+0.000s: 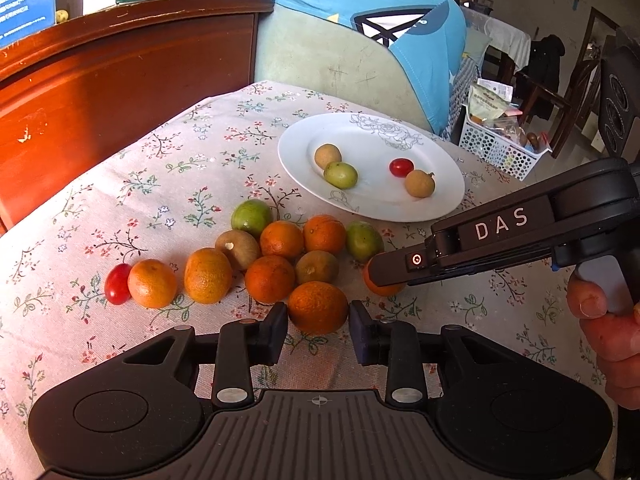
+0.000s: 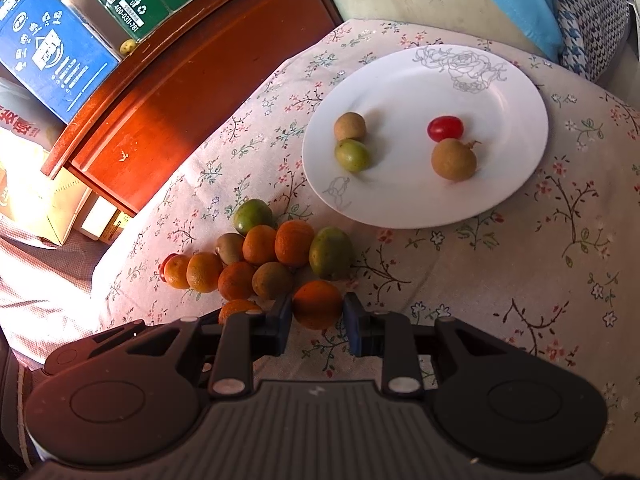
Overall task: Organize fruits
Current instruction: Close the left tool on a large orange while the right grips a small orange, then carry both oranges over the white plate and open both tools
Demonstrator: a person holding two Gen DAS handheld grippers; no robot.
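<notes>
left gripper [image 1: 318, 322]: jaws narrowed around an orange [image 1: 317, 307] at the near end of the fruit cluster; both pads sit against its sides, so it is clamped on that fruit, which rests on the cloth.
right gripper [image 2: 316, 312]: jaws equally narrow, closed on another orange [image 2: 318, 303] on the cloth; in the left wrist view its black body comes in from the right edge and covers most of that fruit [image 1: 380, 286].
hand [image 1: 608, 320]: a person's fingers wrap the right gripper's handle at the right edge of the left wrist view.
counter [image 1: 160, 184]: covered in a pale floral cloth; all fruit lies on it or on the plate.
fruit cluster [image 1: 280, 256]: loose oranges, two green fruits and a few brown ones packed touching one another, just beyond both grippers, towards the counter's left side.
cherry tomato on cloth [image 1: 118, 284]: at the left end of the cluster, touching an orange.
plate [image 1: 440, 204]: white with a grey rose outline, beyond the cluster, near the counter's far edge.
on the plate: two brown round fruits, one green fruit [image 1: 341, 175] and one red cherry tomato [image 1: 401, 167]; the green one touches a brown one, the tomato sits just beside the other.
wooden cabinet [image 1: 120, 80]: beyond the counter's left edge, with cartons on top.
</notes>
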